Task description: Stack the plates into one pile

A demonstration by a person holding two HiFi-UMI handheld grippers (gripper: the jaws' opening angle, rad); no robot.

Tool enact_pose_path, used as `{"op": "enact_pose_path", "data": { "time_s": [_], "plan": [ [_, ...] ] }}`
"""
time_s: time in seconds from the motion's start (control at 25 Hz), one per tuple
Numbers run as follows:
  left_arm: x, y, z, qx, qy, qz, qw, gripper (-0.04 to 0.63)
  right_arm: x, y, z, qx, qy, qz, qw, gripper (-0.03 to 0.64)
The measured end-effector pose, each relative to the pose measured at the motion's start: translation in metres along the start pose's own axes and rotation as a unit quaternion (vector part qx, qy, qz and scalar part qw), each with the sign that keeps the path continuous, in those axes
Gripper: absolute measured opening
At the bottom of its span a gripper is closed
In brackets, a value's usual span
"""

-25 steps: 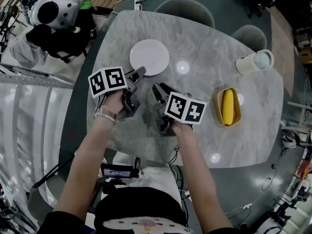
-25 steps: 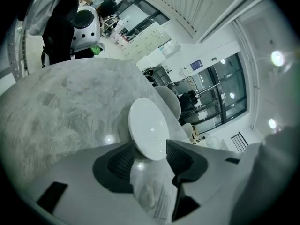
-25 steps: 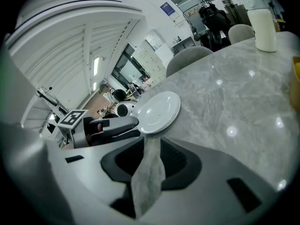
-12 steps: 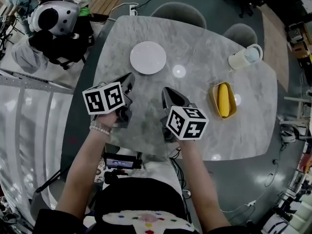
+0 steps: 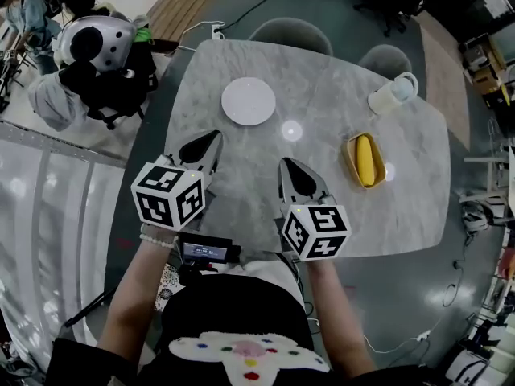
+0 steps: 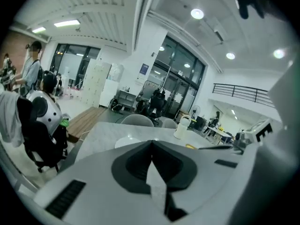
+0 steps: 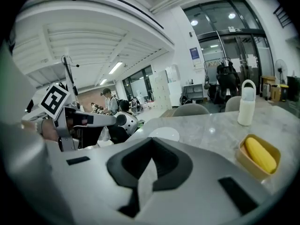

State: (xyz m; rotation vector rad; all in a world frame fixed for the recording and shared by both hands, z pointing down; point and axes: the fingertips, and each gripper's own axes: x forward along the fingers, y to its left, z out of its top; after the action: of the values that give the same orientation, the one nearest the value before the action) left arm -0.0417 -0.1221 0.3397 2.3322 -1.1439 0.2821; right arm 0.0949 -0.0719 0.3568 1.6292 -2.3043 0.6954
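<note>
White plates point(image 5: 249, 101) lie as one pile on the far left part of the grey marble table point(image 5: 322, 207). In the head view my left gripper point(image 5: 216, 135) hangs above the table's near left, short of the pile, its jaws closed with nothing between them. My right gripper point(image 5: 285, 162) hangs beside it above the near middle, also shut and empty. The left gripper view shows the closed tips point(image 6: 151, 143) with the plates point(image 6: 125, 141) just beyond. In the right gripper view the closed tips point(image 7: 151, 139) point toward the plates point(image 7: 161, 134).
A yellow dish holding a yellow object point(image 5: 364, 160) and a white jug point(image 5: 392, 93) stand at the table's right. Two grey chairs point(image 5: 292, 29) are at the far edge. A chair with dark bags and a helmet point(image 5: 96, 43) is at the left. A small screen device point(image 5: 208, 252) sits at the near edge.
Both grippers have shut and risen, drawing back from the plates toward the person. The left one has rolled, so its marker cube faces differently.
</note>
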Motion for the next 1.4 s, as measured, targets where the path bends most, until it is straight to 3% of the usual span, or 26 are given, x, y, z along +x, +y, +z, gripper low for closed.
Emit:
{"op": "enact_pose_path", "data": {
  "time_s": [0.12,0.32,0.76,1.4],
  "plan": [
    [-0.020,-0.008,0.004,0.039,-0.001,-0.004,0.9992,0.011,-0.014,0.007,0.006,-0.020,-0.010,-0.008,1.000,0.002],
    [-0.046,-0.016,0.001,0.062,0.000,-0.007,0.9980,0.011,-0.034,0.014,0.015,-0.017,-0.024,-0.011,0.999,0.003],
    [-0.083,-0.029,-0.023,0.063,0.026,-0.019,0.9975,0.011,-0.058,0.038,0.013,-0.047,-0.032,-0.001,0.998,0.003],
    [-0.086,-0.031,-0.020,0.075,0.020,-0.015,0.9968,0.011,-0.061,0.052,0.011,-0.058,-0.030,0.007,0.998,0.002]
  ]
}}
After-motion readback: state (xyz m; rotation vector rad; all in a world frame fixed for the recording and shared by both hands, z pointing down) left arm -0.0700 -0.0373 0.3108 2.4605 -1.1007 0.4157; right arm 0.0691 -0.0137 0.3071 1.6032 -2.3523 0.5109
